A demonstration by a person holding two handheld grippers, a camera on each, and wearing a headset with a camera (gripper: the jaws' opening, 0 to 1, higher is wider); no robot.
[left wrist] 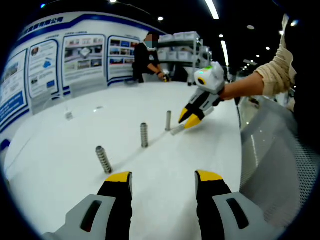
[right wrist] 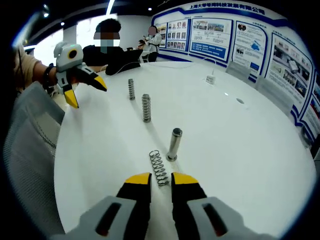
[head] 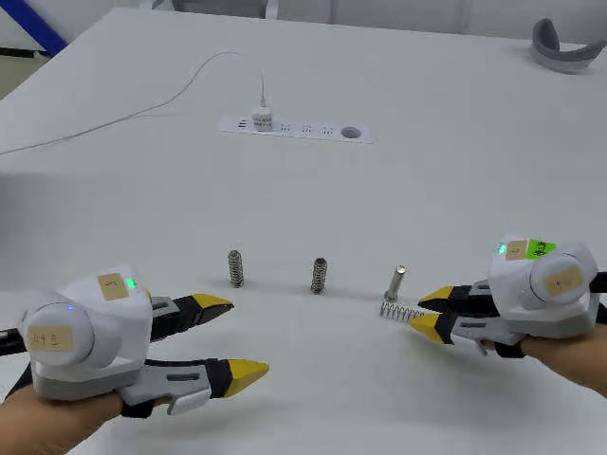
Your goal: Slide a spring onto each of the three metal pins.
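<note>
Just ahead of right tongs (right wrist: pixel 161 178): spring (right wrist: pixel 157 167)

A wide white table (head: pixel 455 199) is stretching away under the work. A power strip (head: pixel 296 128) is lying on it, its white cable (head: pixel 142 108) trailing off left. Blue-trimmed poster boards (left wrist: pixel 85 52) are lining the wall, strip lights (left wrist: pixel 212 9) are glowing on a dark ceiling, shelves (left wrist: pixel 185 47) are standing behind, and a grey mesh chair (left wrist: pixel 280 160) is sitting beside the table.

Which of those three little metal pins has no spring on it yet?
The bare pin nearest the right gripper: its spring lies flat on the table beside it, while the left pin and middle pin already wear theirs.
</note>
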